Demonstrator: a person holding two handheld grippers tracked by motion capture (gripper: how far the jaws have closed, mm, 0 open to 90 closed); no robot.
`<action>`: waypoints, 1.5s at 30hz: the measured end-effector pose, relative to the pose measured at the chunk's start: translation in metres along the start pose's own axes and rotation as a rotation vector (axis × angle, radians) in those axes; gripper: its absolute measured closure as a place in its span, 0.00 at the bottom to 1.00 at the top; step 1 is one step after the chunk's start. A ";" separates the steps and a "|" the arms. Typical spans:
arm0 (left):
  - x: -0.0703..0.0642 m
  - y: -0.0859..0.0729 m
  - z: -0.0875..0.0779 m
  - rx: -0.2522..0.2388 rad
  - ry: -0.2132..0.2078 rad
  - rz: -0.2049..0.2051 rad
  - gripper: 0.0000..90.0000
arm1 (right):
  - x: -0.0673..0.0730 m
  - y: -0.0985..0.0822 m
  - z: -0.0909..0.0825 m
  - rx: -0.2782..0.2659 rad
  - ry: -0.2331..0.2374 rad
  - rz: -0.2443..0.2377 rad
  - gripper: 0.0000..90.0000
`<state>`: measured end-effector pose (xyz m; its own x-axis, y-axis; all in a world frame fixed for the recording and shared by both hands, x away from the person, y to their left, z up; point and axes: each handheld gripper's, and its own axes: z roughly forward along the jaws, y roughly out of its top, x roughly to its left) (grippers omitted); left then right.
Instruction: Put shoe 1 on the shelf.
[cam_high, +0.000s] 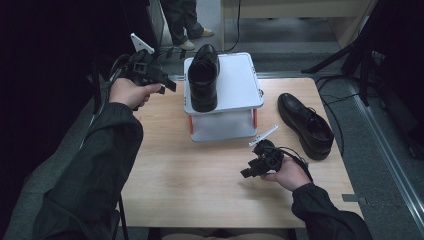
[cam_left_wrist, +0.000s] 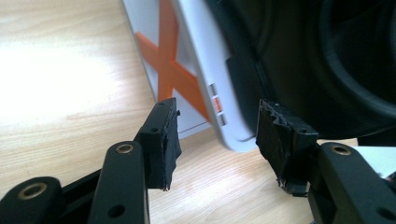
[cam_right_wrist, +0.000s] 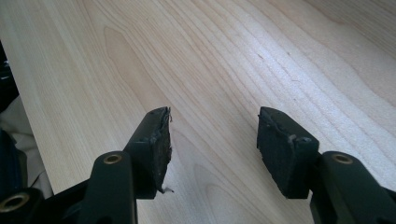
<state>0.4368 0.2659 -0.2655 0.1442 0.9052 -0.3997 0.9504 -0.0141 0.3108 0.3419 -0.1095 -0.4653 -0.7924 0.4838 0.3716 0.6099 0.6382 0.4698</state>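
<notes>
A black leather shoe (cam_high: 203, 75) stands on top of a small white stand (cam_high: 235, 80) with orange legs at the table's far middle. Its mate (cam_high: 306, 125) lies on the wooden table (cam_high: 200, 185) to the right of the stand. My left gripper (cam_high: 167, 82) is held just left of the stand, beside the shoe's heel, with its jaws open. In the left gripper view the left gripper (cam_left_wrist: 217, 126) faces the stand's corner (cam_left_wrist: 205, 93) and the dark shoe (cam_left_wrist: 327, 60), with nothing pressed between the pads. My right gripper (cam_high: 246, 173) rests low over the bare front of the table; the right gripper (cam_right_wrist: 212, 135) is open and empty.
A person's feet (cam_high: 192, 37) stand on the floor behind the table. A black tripod leg (cam_high: 345, 52) and cables (cam_high: 335, 95) lie at the right rear. The table's left edge is close under my left hand.
</notes>
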 end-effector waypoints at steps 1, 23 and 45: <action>0.003 -0.002 0.003 0.001 -0.009 -0.006 0.54 | -0.001 0.000 0.000 -0.003 -0.003 -0.004 0.50; 0.047 -0.074 0.062 0.031 -0.084 0.024 0.51 | -0.008 0.000 -0.003 -0.012 -0.024 0.028 0.50; 0.050 -0.136 0.090 -0.016 -0.088 0.056 0.46 | -0.018 -0.004 -0.011 -0.029 -0.048 0.055 0.52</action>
<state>0.3400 0.2753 -0.4053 0.2217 0.8622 -0.4555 0.9356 -0.0565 0.3485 0.3538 -0.1276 -0.4646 -0.7566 0.5464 0.3591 0.6523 0.5926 0.4726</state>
